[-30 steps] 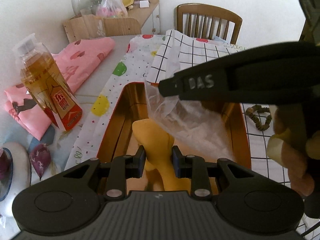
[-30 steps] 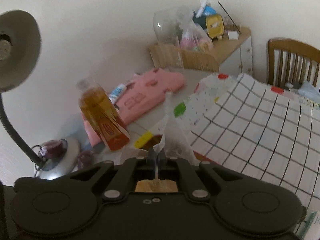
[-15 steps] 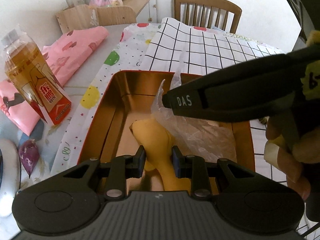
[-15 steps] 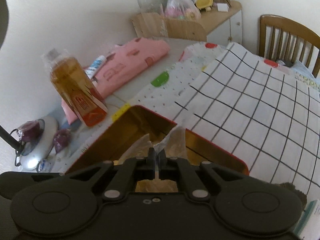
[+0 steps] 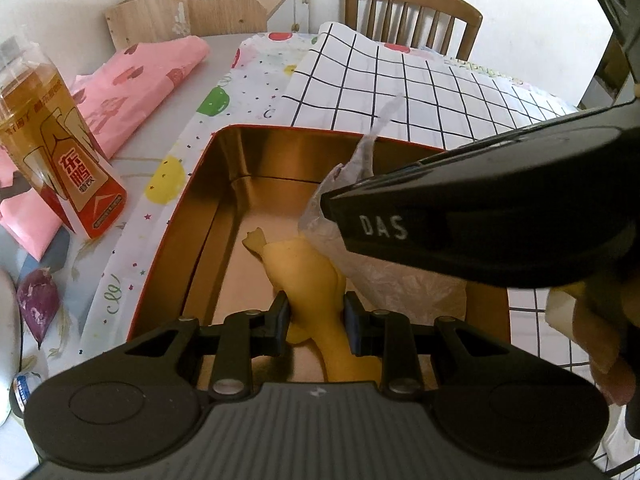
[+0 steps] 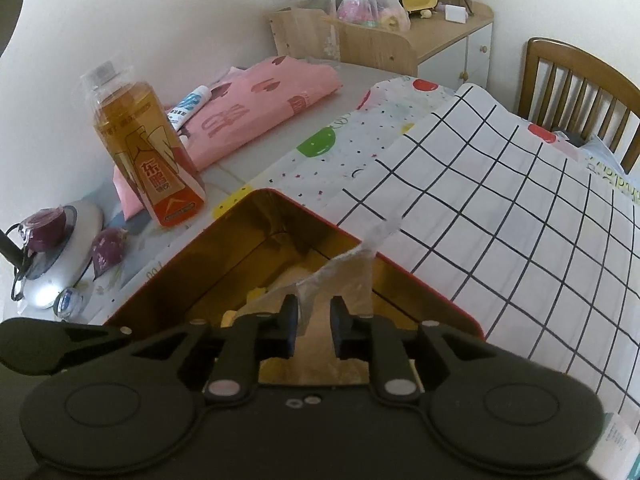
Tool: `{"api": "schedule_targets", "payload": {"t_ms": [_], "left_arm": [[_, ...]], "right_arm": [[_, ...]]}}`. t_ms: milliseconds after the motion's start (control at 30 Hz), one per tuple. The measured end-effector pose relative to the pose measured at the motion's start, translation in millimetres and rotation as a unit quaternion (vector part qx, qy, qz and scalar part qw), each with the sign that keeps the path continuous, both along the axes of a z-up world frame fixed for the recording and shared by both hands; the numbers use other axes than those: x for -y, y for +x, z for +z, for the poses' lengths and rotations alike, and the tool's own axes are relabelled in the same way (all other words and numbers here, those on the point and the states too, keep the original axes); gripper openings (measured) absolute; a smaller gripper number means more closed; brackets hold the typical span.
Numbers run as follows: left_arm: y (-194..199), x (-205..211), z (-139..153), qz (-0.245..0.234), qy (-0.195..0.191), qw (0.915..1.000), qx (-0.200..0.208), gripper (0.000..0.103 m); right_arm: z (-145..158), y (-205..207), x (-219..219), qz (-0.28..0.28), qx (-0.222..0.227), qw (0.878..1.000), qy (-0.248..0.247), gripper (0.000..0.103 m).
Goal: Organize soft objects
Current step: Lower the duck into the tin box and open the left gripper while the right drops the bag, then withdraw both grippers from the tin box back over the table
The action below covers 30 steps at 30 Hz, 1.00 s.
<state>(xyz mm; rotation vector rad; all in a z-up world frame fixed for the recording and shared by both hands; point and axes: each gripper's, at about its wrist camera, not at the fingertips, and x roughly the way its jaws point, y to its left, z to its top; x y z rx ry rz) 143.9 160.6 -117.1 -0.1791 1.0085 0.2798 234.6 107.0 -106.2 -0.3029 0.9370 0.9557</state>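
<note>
A red tin box with a gold inside (image 5: 176, 224) sits on the table; it also shows in the right wrist view (image 6: 424, 280). My left gripper (image 5: 316, 322) is shut on a yellow rubber chicken (image 5: 308, 276) and holds it down inside the box. My right gripper (image 6: 314, 330) is open over the box, its jaws a little apart. A clear plastic bag (image 6: 348, 264) stands loose between and ahead of them. In the left wrist view the bag (image 5: 384, 280) lies in the box beside the chicken, under the right gripper's body.
A bottle of amber drink (image 5: 60, 152) stands left of the box. Pink folded cloth (image 5: 132, 76), a dotted cloth (image 5: 248, 80) and a checked cloth (image 5: 420, 92) cover the table. A lamp base (image 6: 60, 240) and purple items are at the left. A chair (image 5: 412, 12) stands behind.
My right gripper has opened and let go of the plastic bag, which now rests in the box. Both grippers have come lower over the box. The left still holds the chicken.
</note>
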Motion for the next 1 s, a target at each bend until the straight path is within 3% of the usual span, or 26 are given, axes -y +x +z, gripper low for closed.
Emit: {"api": "schedule_targets", "payload": {"t_ms": [267, 367, 433, 467, 833, 1000], "left_arm": [[0.7, 1.4, 1.8, 0.001, 0.003, 1.0000, 0.007, 0.029], [-0.3, 1.4, 4.1, 0.001, -0.001, 0.9999, 0.014, 0.037], [-2.2, 2.7, 8.1, -0.004, -0.001, 0.9997, 0.024, 0.051], [-2.8, 4.1, 10.4, -0.007, 0.001, 0.9996, 0.029, 0.053], [-20.1, 12.7, 33.6, -0.009, 0.010, 0.9986, 0.051, 0.054], [-34.6, 20.6, 49.2, -0.019, 0.023, 0.9971, 0.070, 0.057]], "right_arm": [[10.0, -2.0, 11.4, 0.000, -0.003, 1.000, 0.020, 0.032], [15.4, -3.6, 16.3, -0.001, 0.005, 1.000, 0.024, 0.039], [18.7, -3.3, 20.4, -0.003, 0.004, 1.000, 0.030, 0.043], [20.4, -3.6, 22.9, -0.005, 0.005, 0.999, 0.033, 0.044], [46.7, -16.5, 52.9, -0.005, 0.021, 0.998, 0.062, 0.060], [63.1, -26.8, 71.8, -0.009, 0.029, 0.996, 0.080, 0.063]]}}
